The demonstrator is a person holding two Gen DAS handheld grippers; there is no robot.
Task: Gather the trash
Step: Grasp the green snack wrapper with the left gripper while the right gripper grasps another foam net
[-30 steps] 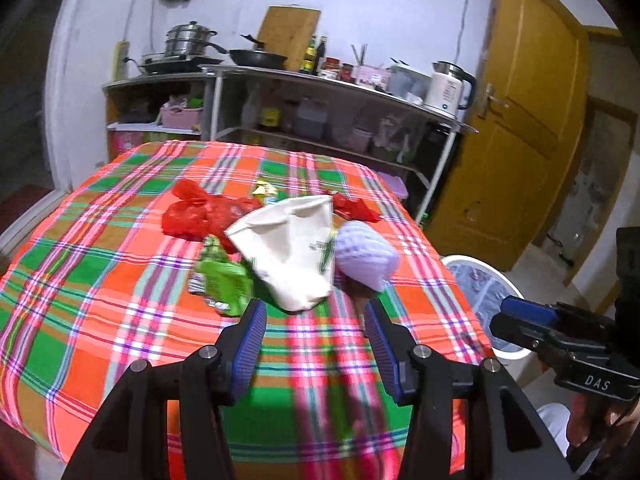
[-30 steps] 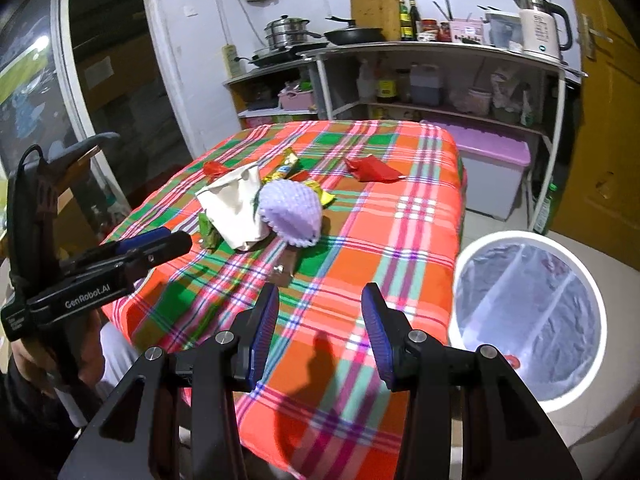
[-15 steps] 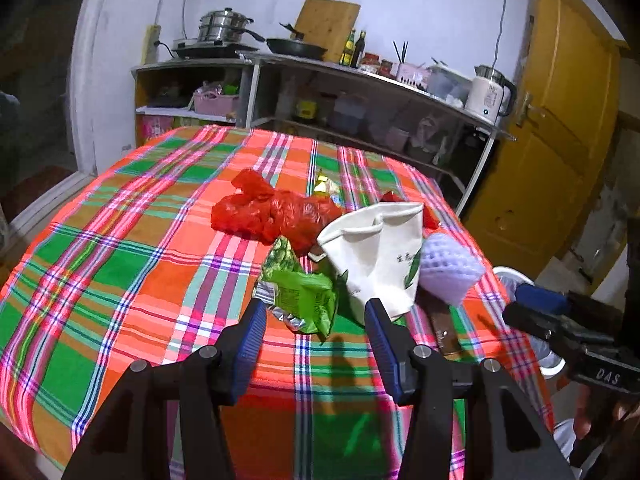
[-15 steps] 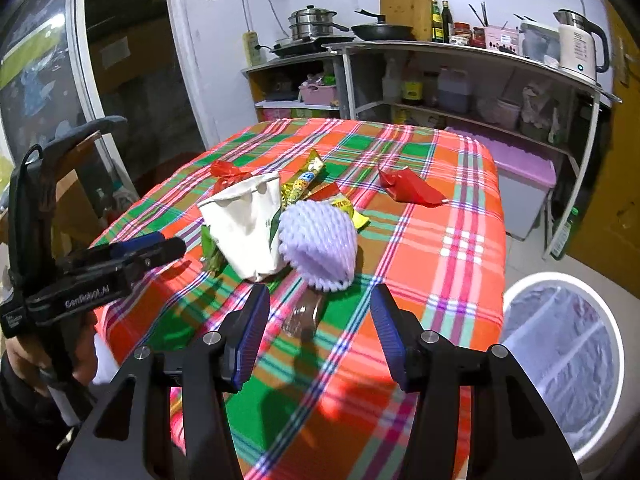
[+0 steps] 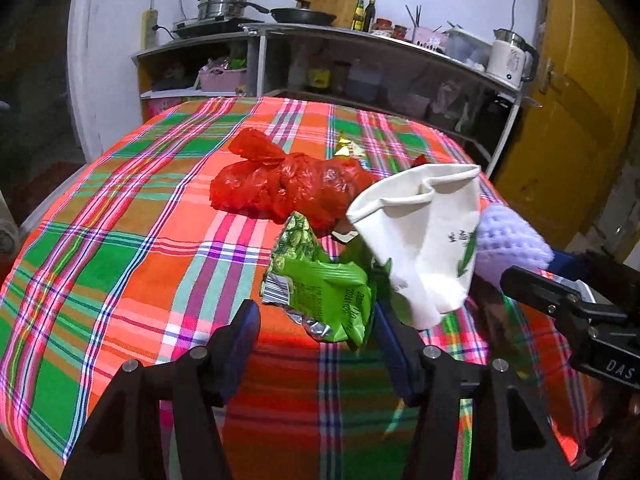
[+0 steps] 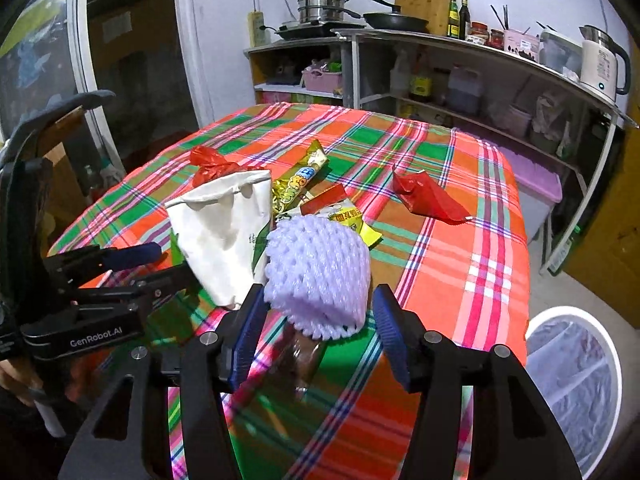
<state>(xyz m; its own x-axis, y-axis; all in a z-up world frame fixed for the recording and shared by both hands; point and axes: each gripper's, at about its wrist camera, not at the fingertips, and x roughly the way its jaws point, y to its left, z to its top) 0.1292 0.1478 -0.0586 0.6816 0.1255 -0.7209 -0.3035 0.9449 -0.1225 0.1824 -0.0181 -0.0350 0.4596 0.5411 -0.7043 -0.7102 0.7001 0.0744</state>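
Observation:
A pile of trash lies on the plaid tablecloth (image 5: 120, 240). My left gripper (image 5: 314, 318) points down at a green snack wrapper (image 5: 320, 288); its jaws are opening, the wrapper's near edge lies between the tips, and the pads do not press it. Behind it are a red plastic bag (image 5: 288, 188) and a crumpled white paper bag (image 5: 424, 240). My right gripper (image 6: 318, 306) straddles a purple foam net (image 6: 316, 272), jaws opening, pads not squeezing it. A yellow candy wrapper (image 6: 298, 184) and a red wrapper (image 6: 428, 200) lie farther back.
A round bin with a white liner (image 6: 576, 376) stands on the floor right of the table. Metal shelves (image 6: 460, 44) with pots, bottles and a kettle (image 6: 600, 64) line the far wall. A purple box (image 6: 536, 184) sits beside the table, and a yellow door (image 5: 568, 100) is at right.
Both grippers moved forward and down toward the pile. The left now reaches the green wrapper and the right reaches the foam net. Both pairs of jaws stand wider.

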